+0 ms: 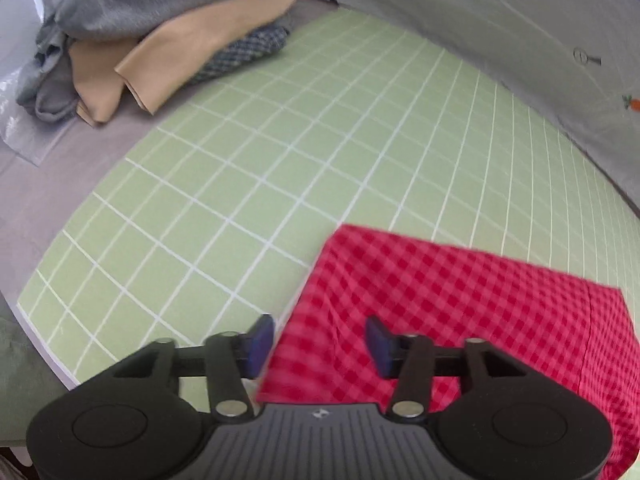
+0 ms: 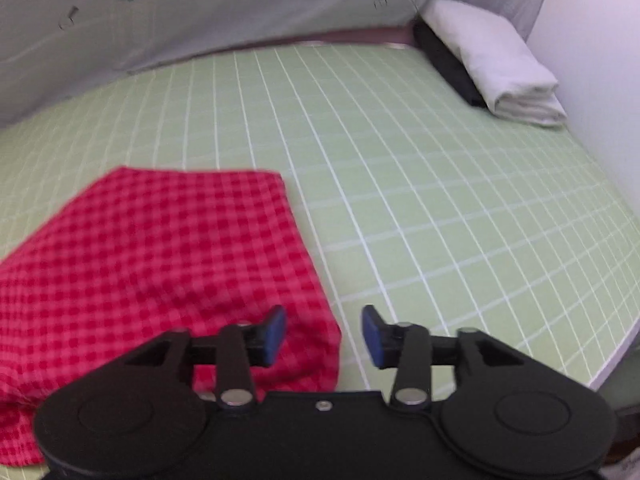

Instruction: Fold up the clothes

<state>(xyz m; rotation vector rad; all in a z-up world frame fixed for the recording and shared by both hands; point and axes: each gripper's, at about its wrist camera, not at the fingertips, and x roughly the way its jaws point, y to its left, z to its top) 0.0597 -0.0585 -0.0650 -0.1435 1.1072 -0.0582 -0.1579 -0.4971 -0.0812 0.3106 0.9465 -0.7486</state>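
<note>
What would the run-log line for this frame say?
stage: between folds | left gripper: open, empty | right gripper: open, empty | red checked cloth: folded, flat on green grid mat | unfolded pile: waiting

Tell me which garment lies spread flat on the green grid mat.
The red checked cloth; the grey, tan and dark checked garments are piled at the mat's corner.

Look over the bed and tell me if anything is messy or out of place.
The heap of clothes at the far left corner is the untidy part: grey, tan and checked pieces lie slumped and unfolded. The red checked cloth lies folded on the green mat, and the white and dark folded stack looks neat.
</note>
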